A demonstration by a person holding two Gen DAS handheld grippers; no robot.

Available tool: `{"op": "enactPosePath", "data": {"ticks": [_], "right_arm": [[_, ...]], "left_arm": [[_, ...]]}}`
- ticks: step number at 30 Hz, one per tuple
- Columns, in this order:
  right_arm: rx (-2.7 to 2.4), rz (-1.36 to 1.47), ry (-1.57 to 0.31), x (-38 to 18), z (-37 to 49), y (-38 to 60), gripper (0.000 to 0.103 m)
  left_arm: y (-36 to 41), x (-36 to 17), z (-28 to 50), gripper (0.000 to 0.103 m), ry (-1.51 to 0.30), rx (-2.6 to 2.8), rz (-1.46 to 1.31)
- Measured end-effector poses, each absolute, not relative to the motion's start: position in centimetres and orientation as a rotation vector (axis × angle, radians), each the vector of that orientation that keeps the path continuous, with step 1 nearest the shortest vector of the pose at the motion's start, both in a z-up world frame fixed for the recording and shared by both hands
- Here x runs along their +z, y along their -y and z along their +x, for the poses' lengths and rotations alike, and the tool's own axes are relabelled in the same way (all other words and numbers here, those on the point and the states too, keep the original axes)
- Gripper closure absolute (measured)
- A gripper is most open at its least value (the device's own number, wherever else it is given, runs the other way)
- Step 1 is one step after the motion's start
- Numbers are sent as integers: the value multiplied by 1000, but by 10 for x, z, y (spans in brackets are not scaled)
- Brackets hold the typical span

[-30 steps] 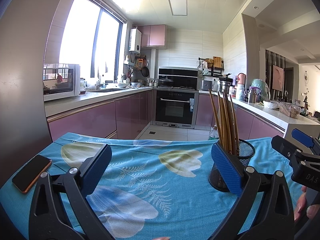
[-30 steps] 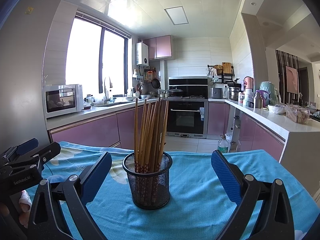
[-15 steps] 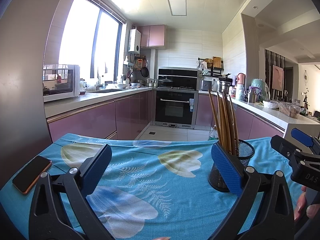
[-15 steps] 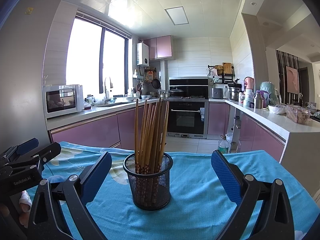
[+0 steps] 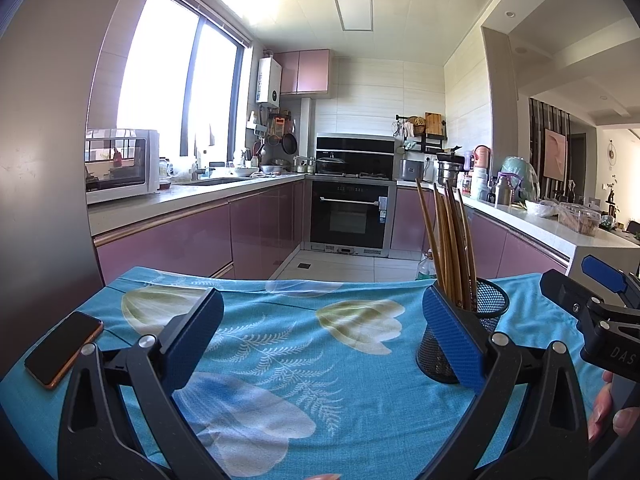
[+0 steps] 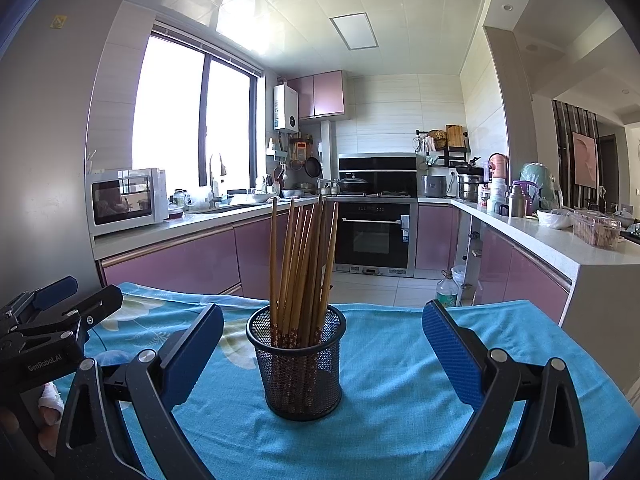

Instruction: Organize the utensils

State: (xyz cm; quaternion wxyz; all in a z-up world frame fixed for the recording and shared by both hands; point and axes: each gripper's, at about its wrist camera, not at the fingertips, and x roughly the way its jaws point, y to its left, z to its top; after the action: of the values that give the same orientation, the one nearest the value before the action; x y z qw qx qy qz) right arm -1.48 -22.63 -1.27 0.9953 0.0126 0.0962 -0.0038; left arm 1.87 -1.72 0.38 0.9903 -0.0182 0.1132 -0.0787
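A black mesh cup (image 6: 298, 364) stands upright on the blue floral tablecloth (image 6: 392, 384) and holds several wooden chopsticks (image 6: 304, 264). My right gripper (image 6: 322, 354) is open and empty, with the cup between its fingers but apart from both. In the left wrist view the cup (image 5: 486, 312) sits behind my left gripper's right finger (image 5: 452, 340), with the chopsticks (image 5: 450, 248) rising above it. My left gripper (image 5: 320, 340) is open and empty over the cloth. Each gripper shows at the edge of the other's view.
A phone (image 5: 64, 348) lies at the table's left edge. Beyond the table's far edge is a kitchen with purple cabinets (image 5: 192, 240), an oven (image 5: 350, 216) and a white counter (image 6: 560, 244) on the right.
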Motion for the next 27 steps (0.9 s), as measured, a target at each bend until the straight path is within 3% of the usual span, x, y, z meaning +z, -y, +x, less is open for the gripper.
{"op": "enactPosePath", "data": {"ticks": [27], "right_arm": [[-5,26,-218,-18,-13,233,7]], "left_arm": [[18,1,16,5,-245,-152,-24]]}}
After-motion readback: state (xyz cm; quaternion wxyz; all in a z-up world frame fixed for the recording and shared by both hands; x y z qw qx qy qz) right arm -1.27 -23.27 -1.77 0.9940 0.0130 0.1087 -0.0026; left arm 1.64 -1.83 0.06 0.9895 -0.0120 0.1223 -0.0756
